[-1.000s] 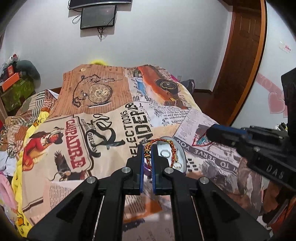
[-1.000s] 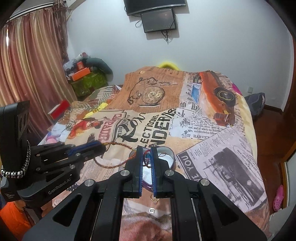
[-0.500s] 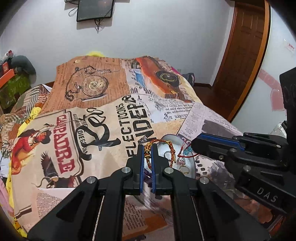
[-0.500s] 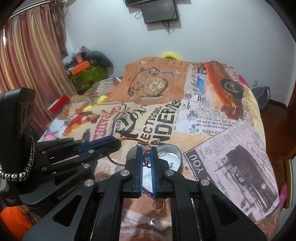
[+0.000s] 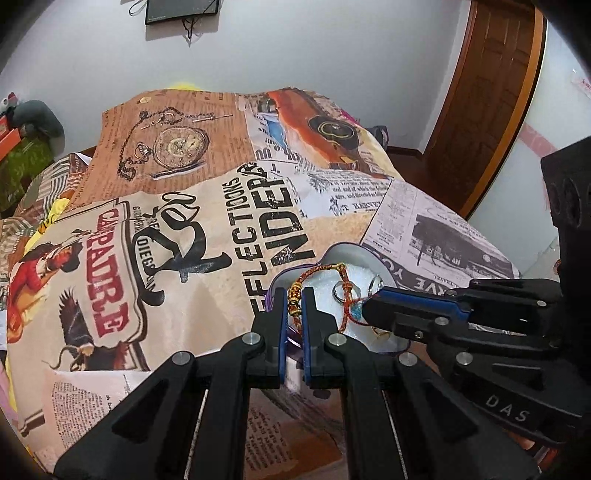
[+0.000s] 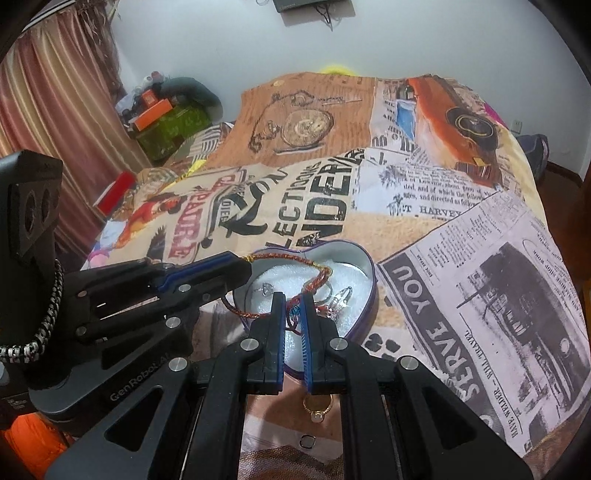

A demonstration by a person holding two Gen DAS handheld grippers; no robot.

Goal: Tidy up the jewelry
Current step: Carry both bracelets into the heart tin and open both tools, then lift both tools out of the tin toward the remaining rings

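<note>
White wall seen behind bed; dark screen mounted high. Bed covered by newspaper-print blanket. Wooden door set at right; striped curtain hung at left.

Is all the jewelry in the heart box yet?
Not yet. Silver rings already lie in the heart box. The left gripper and right gripper both pinch the braided bracelet over it. A gold ring waits outside on the bedspread.
</note>
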